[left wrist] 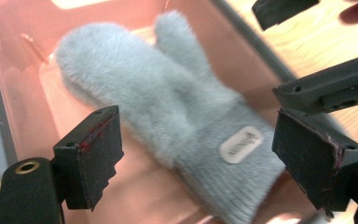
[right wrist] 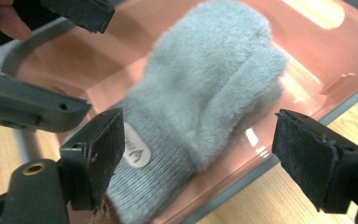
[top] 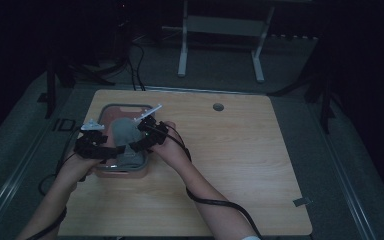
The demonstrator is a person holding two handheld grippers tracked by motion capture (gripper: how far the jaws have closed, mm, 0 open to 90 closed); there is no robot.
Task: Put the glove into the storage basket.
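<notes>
Wood table [top: 240, 165] carries the whole scene, pale and lit against a dark room, with a tray [top: 111, 109] sitting on its left part, toward the near edge. Pink inside with a grey rim, the tray is shallow enough that both grippers can come in from above. Lying flat on its floor is a grey fluffy mitten [left wrist: 168, 102], fur end toward the far side and ribbed cuff toward the near rim, a small white label [left wrist: 241, 144] on the cuff facing up. It rests loose, nothing pressing on it, which suggests it has been laid there to be stored.

Over the cuff end hang the two tools. On the left, the left gripper [left wrist: 198, 154] has its jaws spread wide to either side of the cuff, pads clear of the knit. On the right, the right gripper [right wrist: 198, 154] stands likewise spread, one jaw over the cuff and the other out past the tray rim, holding nothing. Both look placed to let go cleanly rather than to pinch.
</notes>
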